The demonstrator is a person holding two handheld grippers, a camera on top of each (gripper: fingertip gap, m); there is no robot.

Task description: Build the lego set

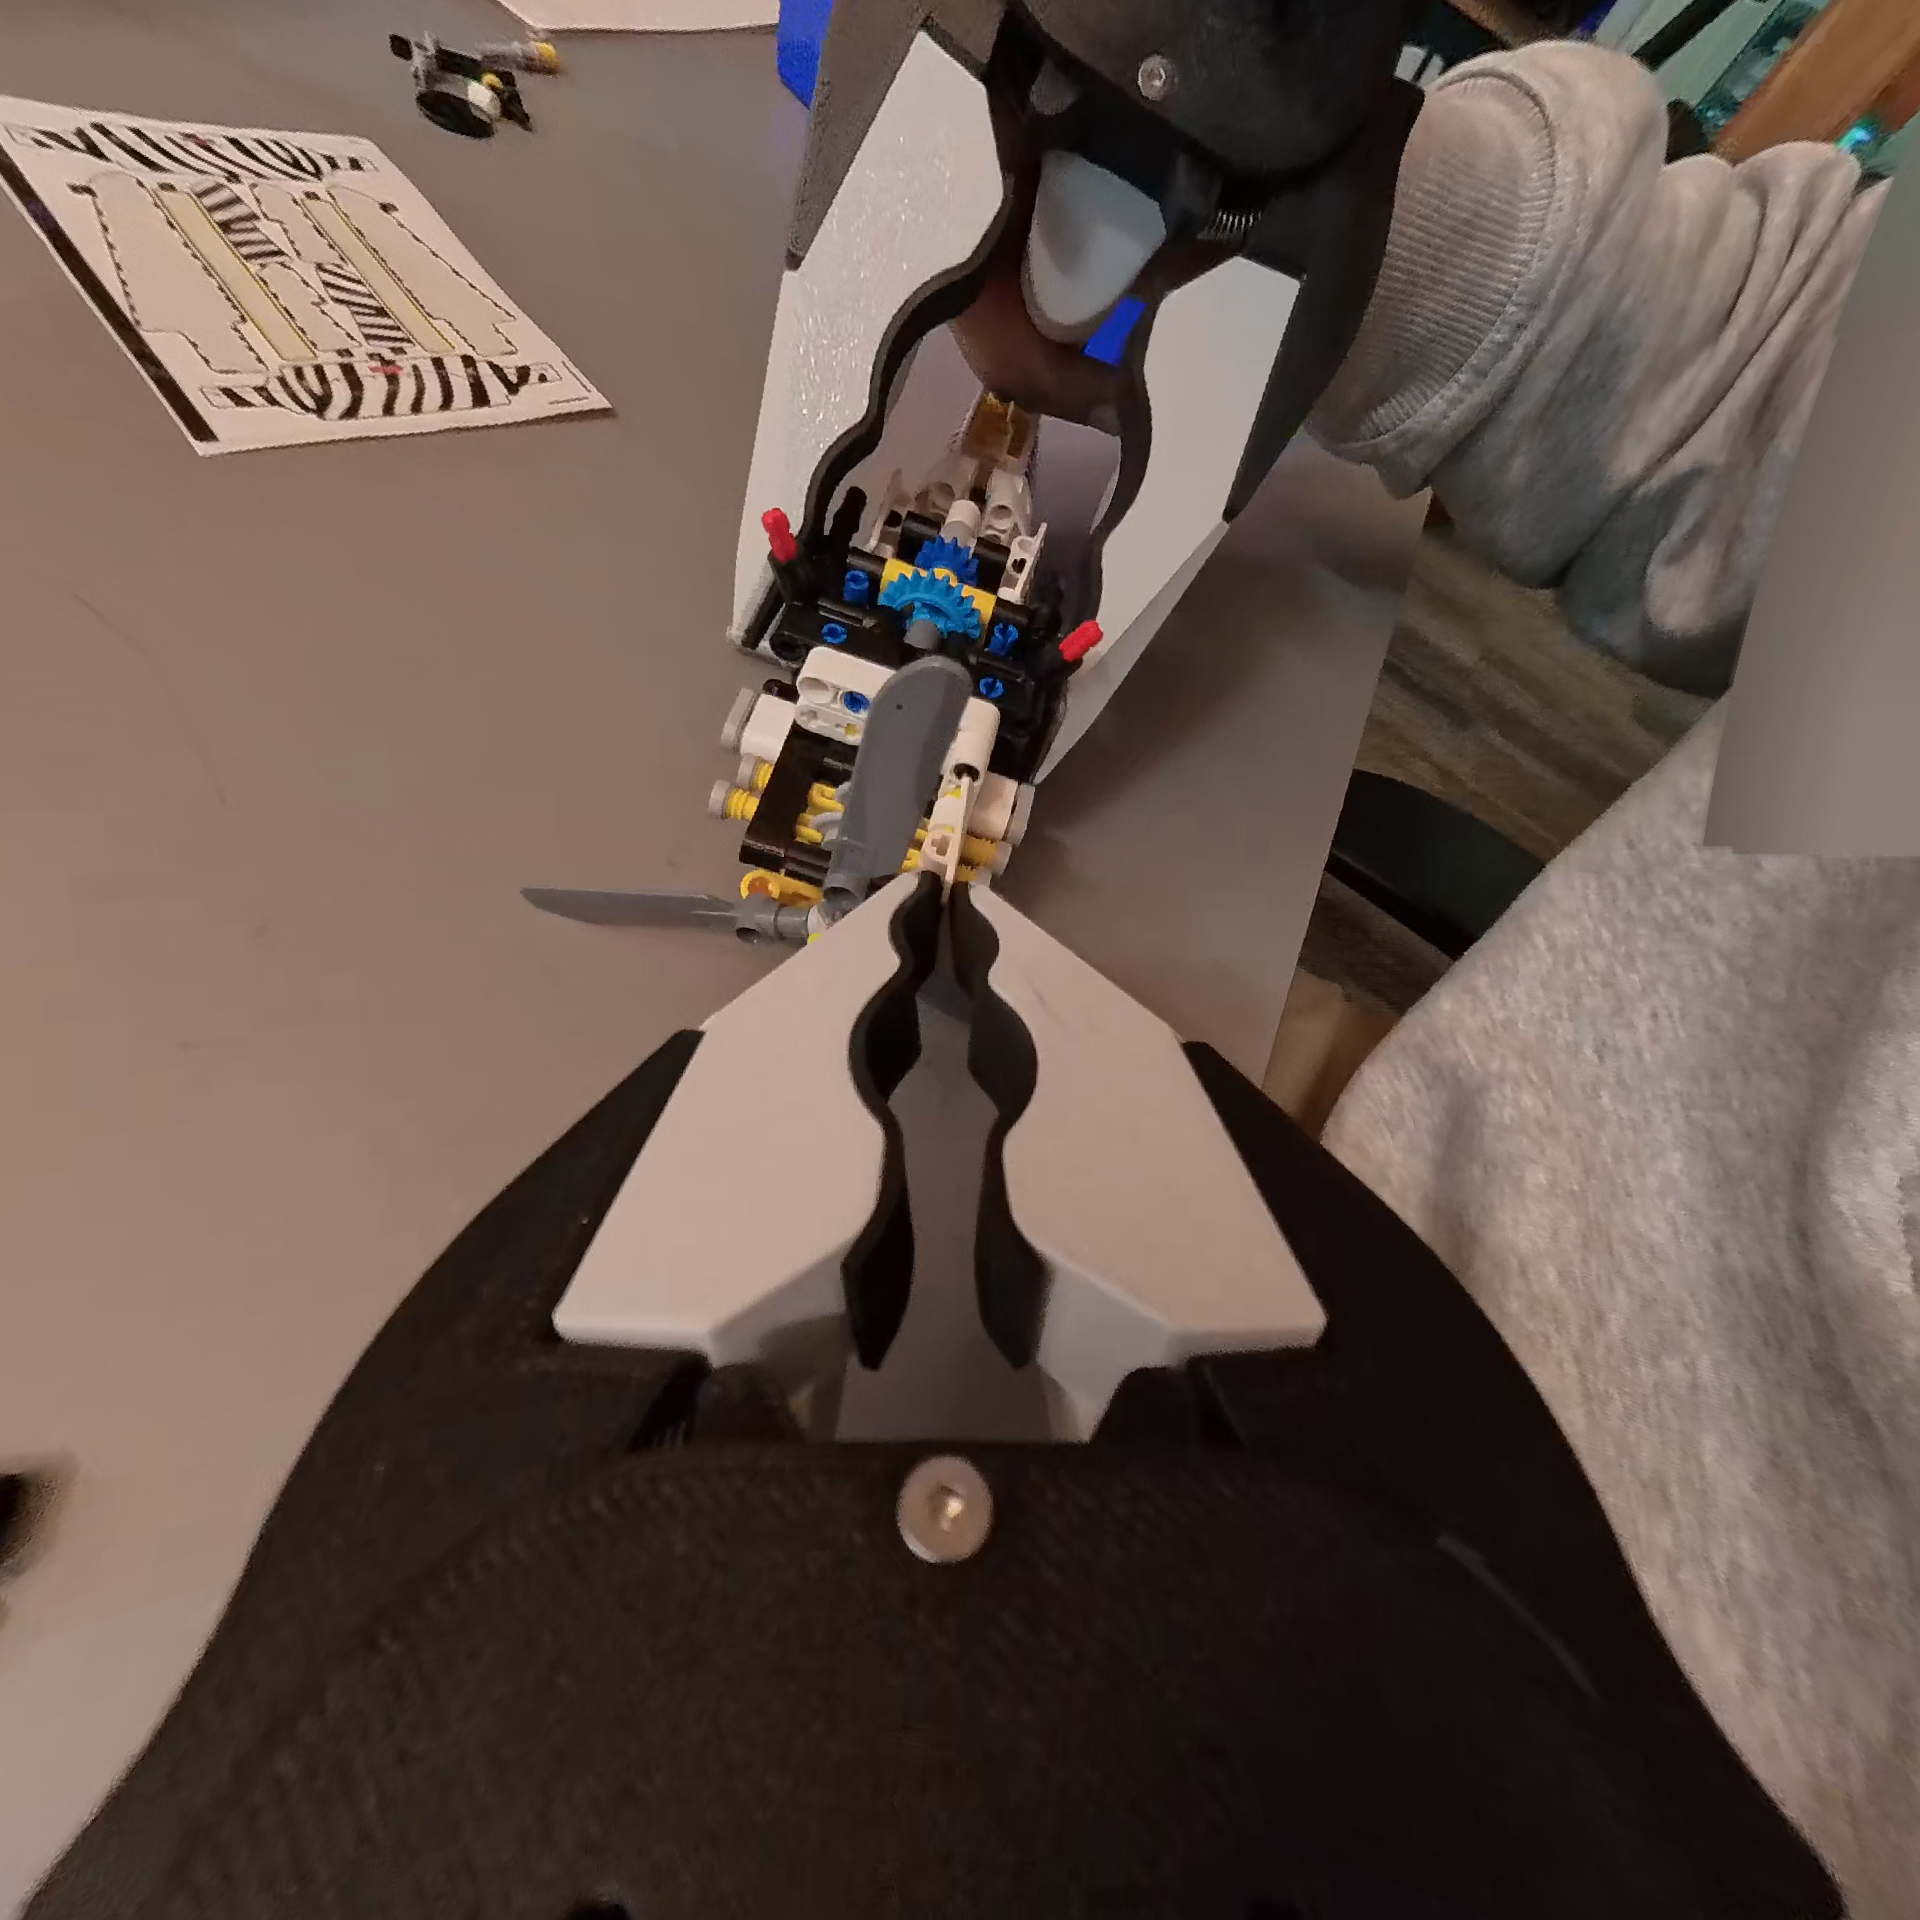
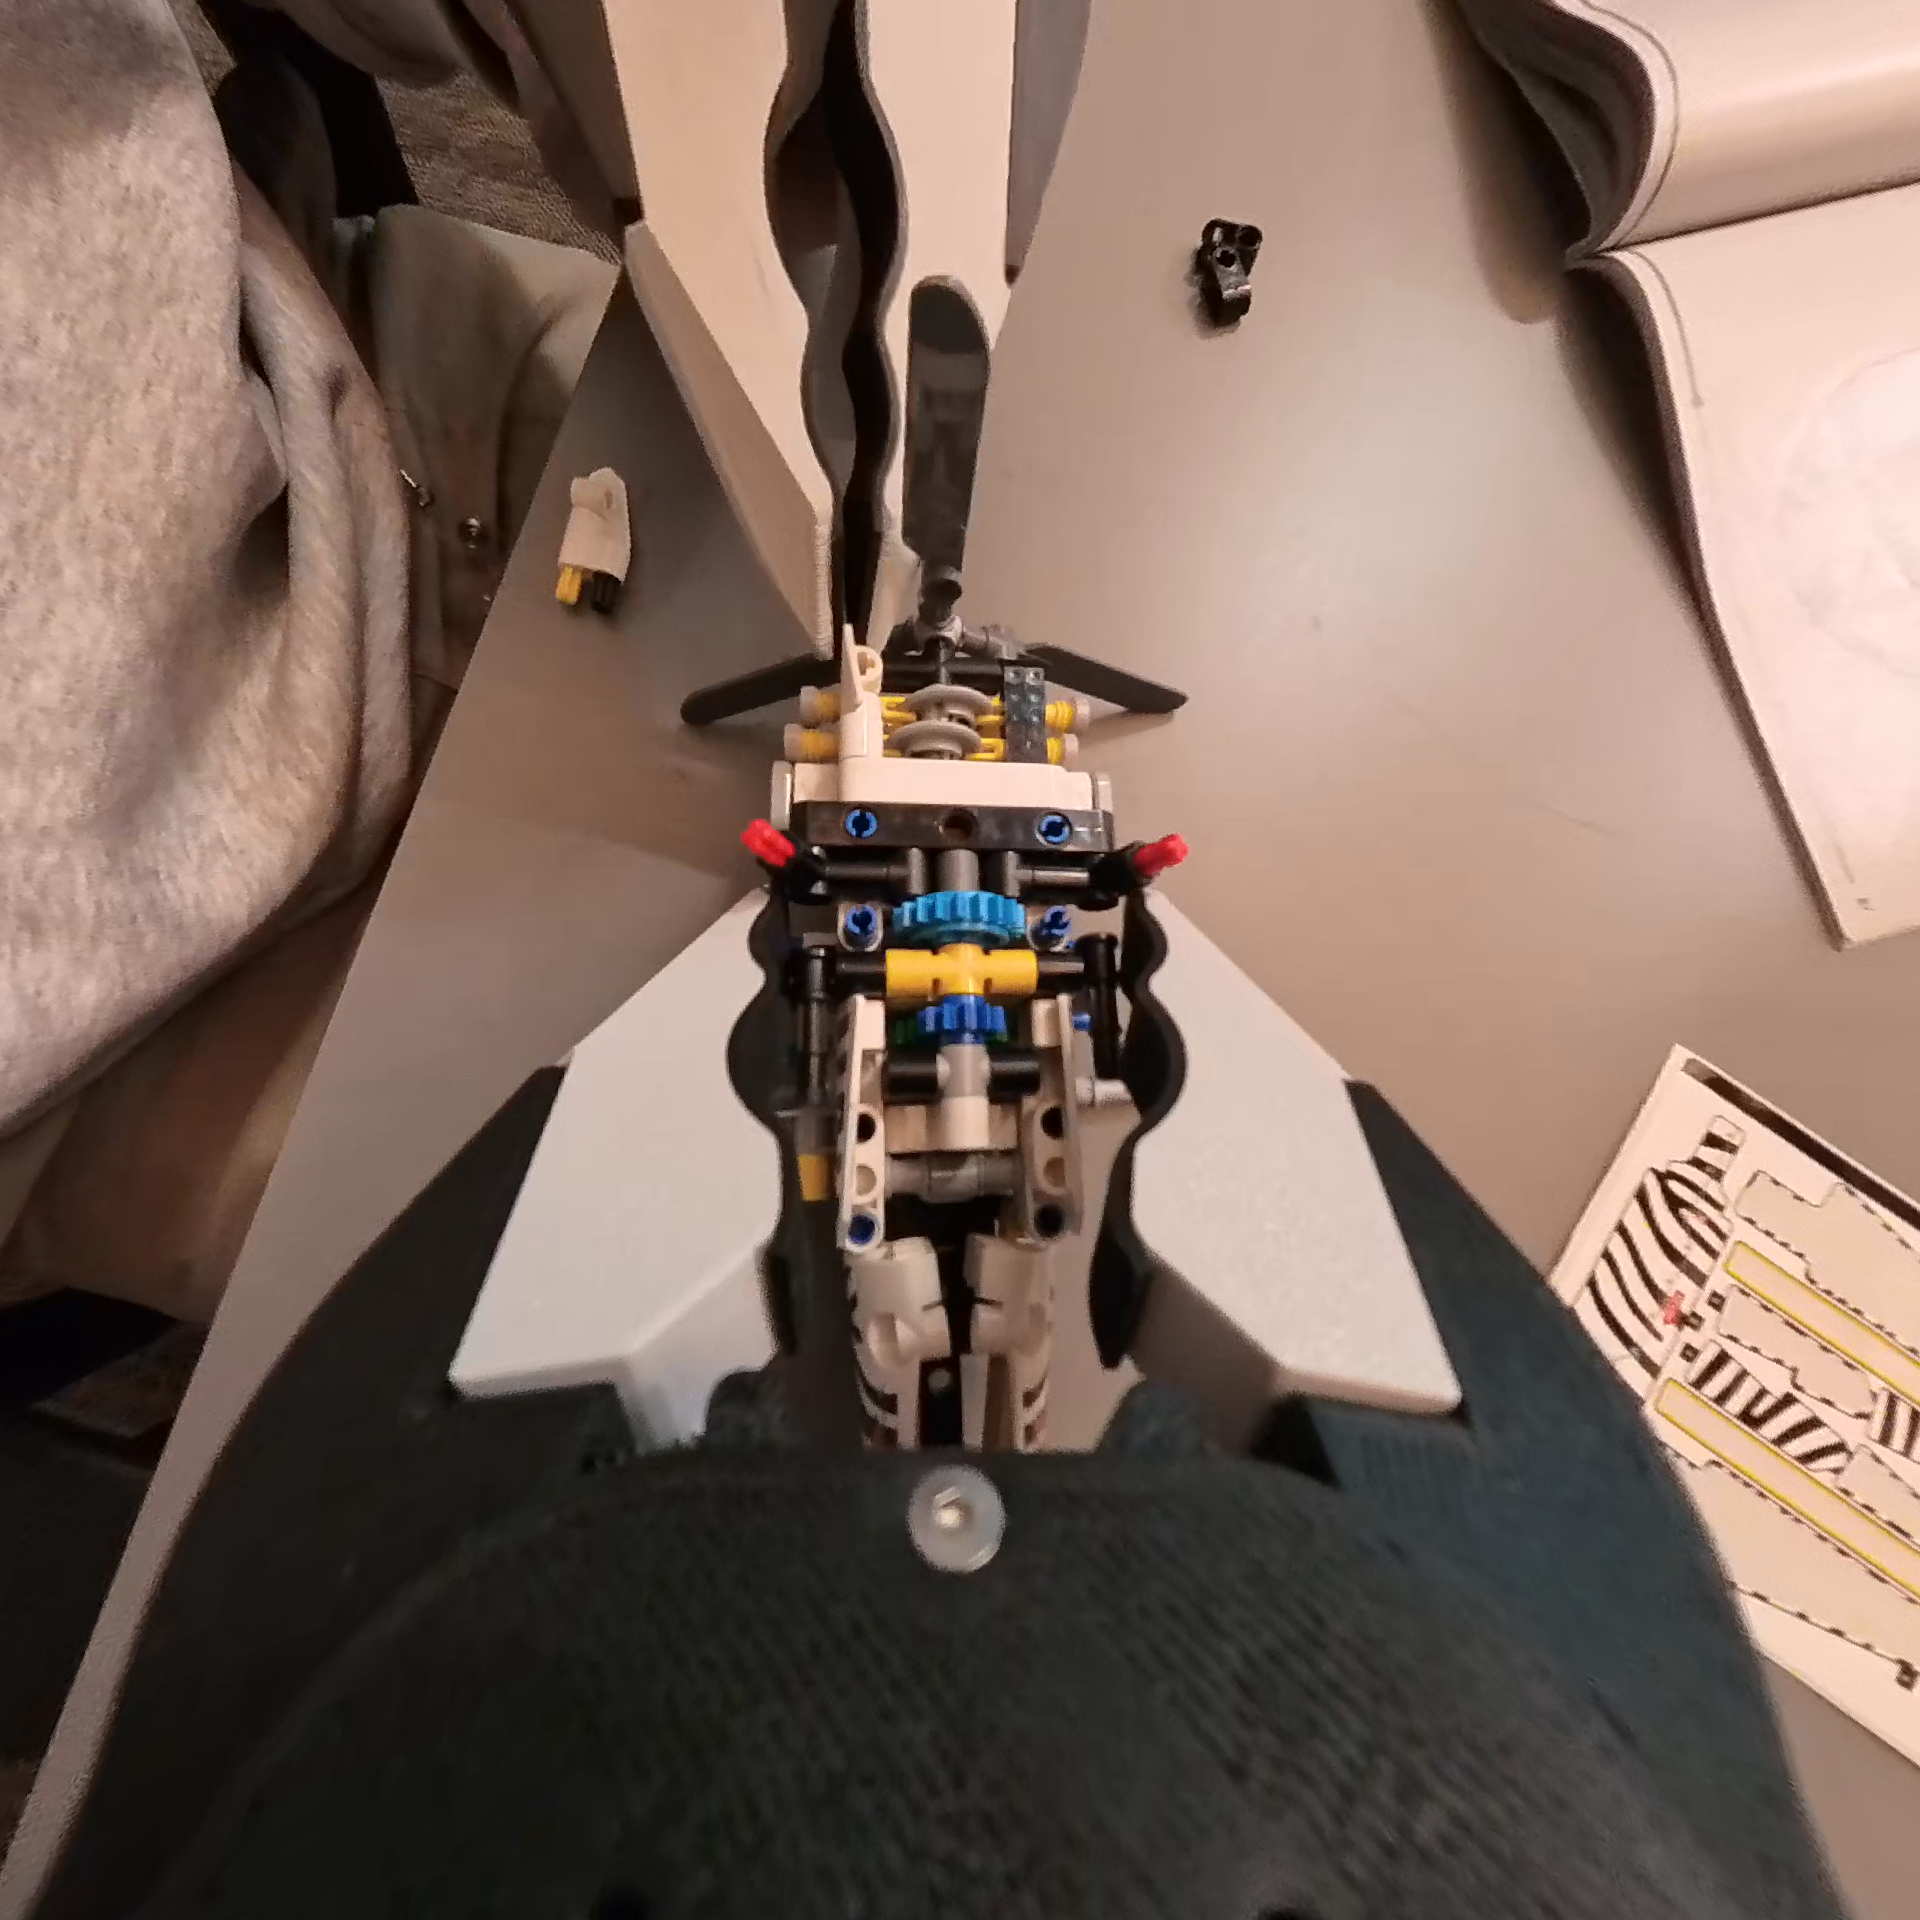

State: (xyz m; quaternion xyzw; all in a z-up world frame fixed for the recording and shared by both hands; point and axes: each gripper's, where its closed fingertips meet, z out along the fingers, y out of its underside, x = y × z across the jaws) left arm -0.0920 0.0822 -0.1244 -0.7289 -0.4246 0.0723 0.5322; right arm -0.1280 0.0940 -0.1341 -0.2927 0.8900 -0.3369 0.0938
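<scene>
the lego model [image 2: 951, 987] is partly built: a black, white and yellow technic frame with blue gears, red pins at both sides and dark grey propeller blades at one end, resting on the grey surface [image 1: 312, 727] near its edge. the right hand-held gripper [image 2: 951, 1039] is clamped around the model's narrower white end, its jaws pressing the frame from both sides to steady it. the left hand-held gripper [image 1: 945, 894] is pinched tight on a small white beam [image 1: 951, 821] at the propeller end; in the right wrist view this beam [image 2: 860, 686] stands up beside the yellow pins, so it looks to be in the middle of being seated or adjusted there, though i cannot tell if it is fully pushed in.

much seems left. a black connector [image 2: 1229, 265] and a small white sub-assembly [image 2: 597, 535] lie loose on the surface apart from the model, another small built piece [image 1: 468, 78] sits farther off, and the sticker sheet [image 1: 291, 281] with zebra stripes appears largely unused. an open instruction booklet [image 2: 1766, 468] lies beside the work. no outer panels are on the frame, so i judge the build at an early-to-middle stage.
</scene>
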